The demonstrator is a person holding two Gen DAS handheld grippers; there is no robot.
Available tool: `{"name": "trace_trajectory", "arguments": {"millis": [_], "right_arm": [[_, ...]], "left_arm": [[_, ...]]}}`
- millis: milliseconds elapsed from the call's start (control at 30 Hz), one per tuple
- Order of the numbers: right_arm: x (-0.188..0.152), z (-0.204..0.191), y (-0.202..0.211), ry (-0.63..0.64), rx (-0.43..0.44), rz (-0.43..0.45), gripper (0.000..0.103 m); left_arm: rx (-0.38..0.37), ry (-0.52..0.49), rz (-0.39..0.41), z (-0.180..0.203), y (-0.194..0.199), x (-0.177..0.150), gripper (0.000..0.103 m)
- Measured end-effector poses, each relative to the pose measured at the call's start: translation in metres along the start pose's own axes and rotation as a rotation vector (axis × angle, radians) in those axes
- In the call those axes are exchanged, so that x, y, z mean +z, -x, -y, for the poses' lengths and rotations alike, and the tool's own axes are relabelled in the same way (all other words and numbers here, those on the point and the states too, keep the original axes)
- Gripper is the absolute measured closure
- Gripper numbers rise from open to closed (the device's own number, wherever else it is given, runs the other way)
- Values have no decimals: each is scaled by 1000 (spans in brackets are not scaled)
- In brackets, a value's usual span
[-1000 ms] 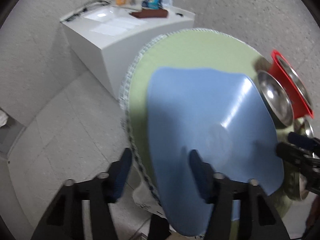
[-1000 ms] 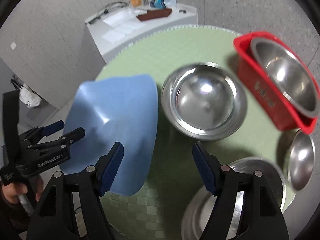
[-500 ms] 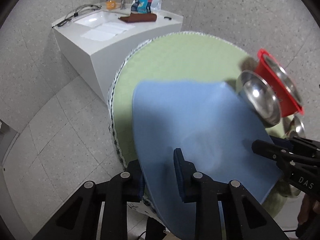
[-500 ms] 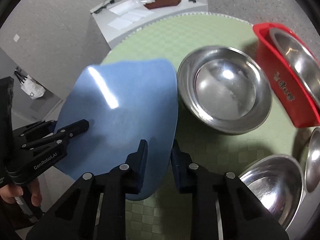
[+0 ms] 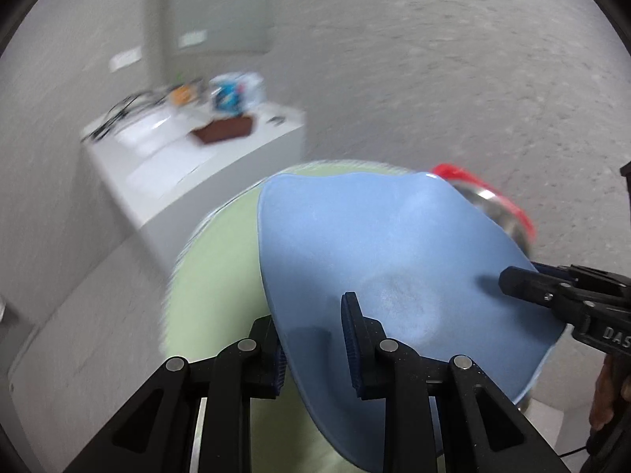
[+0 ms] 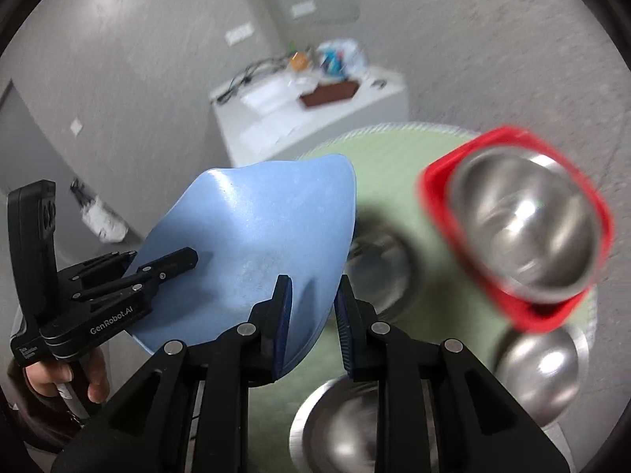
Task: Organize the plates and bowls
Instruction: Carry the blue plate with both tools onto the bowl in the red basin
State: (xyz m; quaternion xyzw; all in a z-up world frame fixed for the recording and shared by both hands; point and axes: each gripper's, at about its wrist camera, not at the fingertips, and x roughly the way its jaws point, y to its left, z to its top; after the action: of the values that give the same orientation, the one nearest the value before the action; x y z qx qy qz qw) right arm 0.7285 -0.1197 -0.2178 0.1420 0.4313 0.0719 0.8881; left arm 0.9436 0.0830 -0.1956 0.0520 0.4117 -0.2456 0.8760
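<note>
A blue plate (image 5: pixel 386 260) is held in the air above the round green table (image 5: pixel 221 276), tilted. My left gripper (image 5: pixel 313 339) is shut on its near edge. My right gripper (image 6: pixel 311 315) is shut on the opposite edge of the same plate (image 6: pixel 252 244). Each gripper shows in the other's view: the right one (image 5: pixel 552 291) and the left one (image 6: pixel 157 272). A red basket (image 6: pixel 524 307) holds a steel bowl (image 6: pixel 524 224). Three more steel bowls lie on the table: one (image 6: pixel 386 268) behind the plate, one (image 6: pixel 339 425) near, one (image 6: pixel 544 370) at right.
A white counter (image 6: pixel 315 118) with a brown cloth, packets and cables stands beyond the table against the grey wall. Grey tiled floor (image 5: pixel 79 315) lies to the left of the table. A white bag (image 6: pixel 102 220) lies on the floor at left.
Both grippers closed on the blue plate's edges and lifted it off the table, tilting it. Both views have swung upward toward the wall.
</note>
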Motion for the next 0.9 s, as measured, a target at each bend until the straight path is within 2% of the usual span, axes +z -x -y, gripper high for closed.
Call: {"name": "trace_trajectory", "arguments": {"millis": [133,267,433,667,767,900], "right_arm": [[22,56,15,-43,-78,49,81],[36,120,14,-98,-162,54,81],[34,174,7,-128,-231,25,81],[27,189,-20,-121,-275,-23,81],[23,194,-26,-110,-307,-39,81],[20,193,-28,-108,-317,-39,78]], "left_arm": [[-72,-80,8,65,-41,34,82],[-109,-148,1,115,-94,50,81],[-108,-177,-79,142,-156,56,81],[-88,-186,-163,161,-205,61,82],[-88,-194,-172,175,-221,73,81],[-118,-198,-170,183,-226,76,63]]}}
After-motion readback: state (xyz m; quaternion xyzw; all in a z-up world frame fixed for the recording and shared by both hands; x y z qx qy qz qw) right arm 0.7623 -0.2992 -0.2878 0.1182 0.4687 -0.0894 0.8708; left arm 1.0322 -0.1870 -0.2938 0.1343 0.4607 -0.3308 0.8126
